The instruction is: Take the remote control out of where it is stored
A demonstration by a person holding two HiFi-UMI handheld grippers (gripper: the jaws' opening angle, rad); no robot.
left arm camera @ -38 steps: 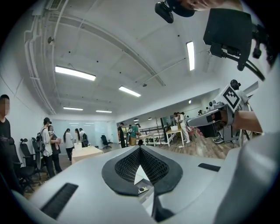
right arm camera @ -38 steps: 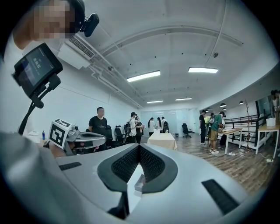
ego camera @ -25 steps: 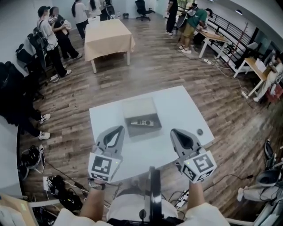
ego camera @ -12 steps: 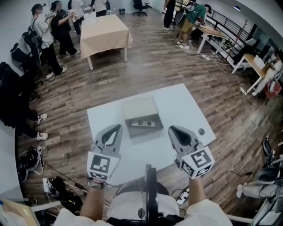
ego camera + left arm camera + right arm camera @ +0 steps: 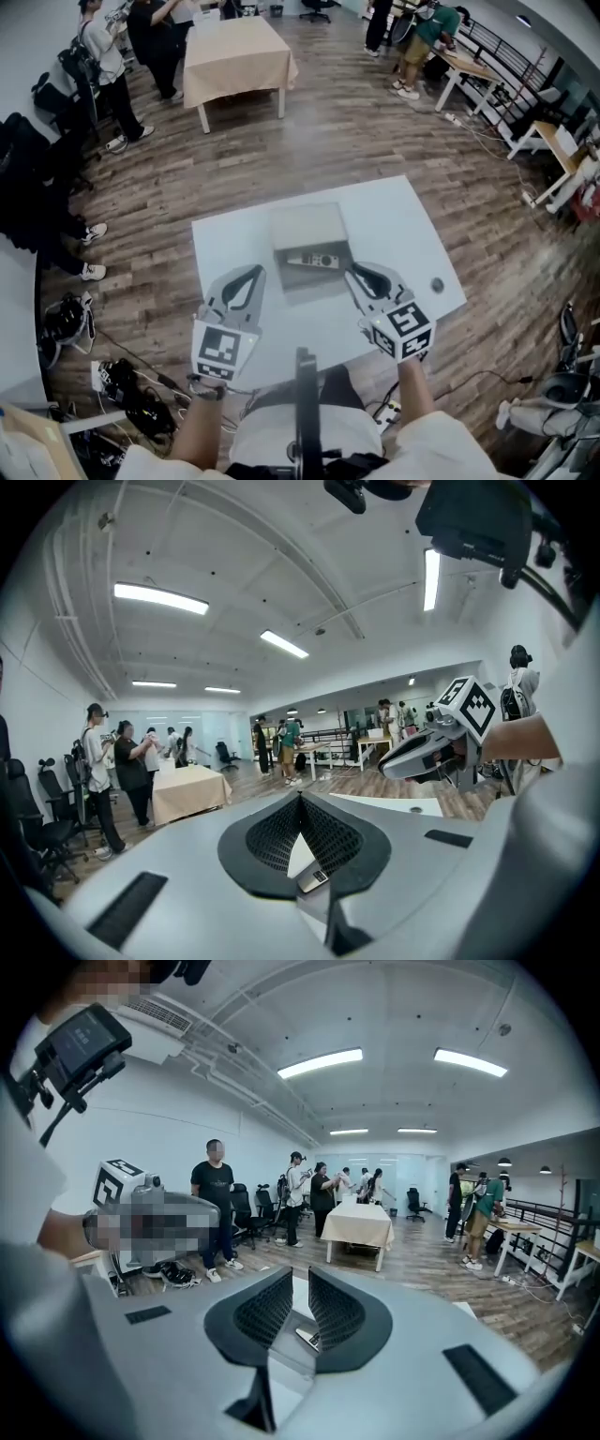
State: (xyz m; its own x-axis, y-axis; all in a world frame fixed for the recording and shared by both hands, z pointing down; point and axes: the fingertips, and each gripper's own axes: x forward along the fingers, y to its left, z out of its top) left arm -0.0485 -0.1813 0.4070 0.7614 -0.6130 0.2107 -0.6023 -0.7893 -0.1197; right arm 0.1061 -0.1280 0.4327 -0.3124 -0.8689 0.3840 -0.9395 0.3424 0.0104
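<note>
Where the remote control lies: inside an open grey box, laid lengthwise across the lower half; it is held by neither gripper.
Box: set at the middle of a white table; a paler grey half is seen on the far side of the half with the remote control in it.
Left gripper: held over the near left part of the table, just beside the box's left near corner; its jaws are brought together at the tips, with nothing between them.
Right gripper: held at the box's right end, its tip just beside the remote control; its jaws are opening, a narrow gap is shown between the pads, and nothing is pressed there. The remote control is seen past that gap.
Contact: whether the right gripper's tip touches the box cannot be told.
Other item on the table: a small dark round thing, near the right edge, well apart from the box.
Surroundings: a wood floor; a cloth-covered table far off; several people standing at the room's edges.
</note>
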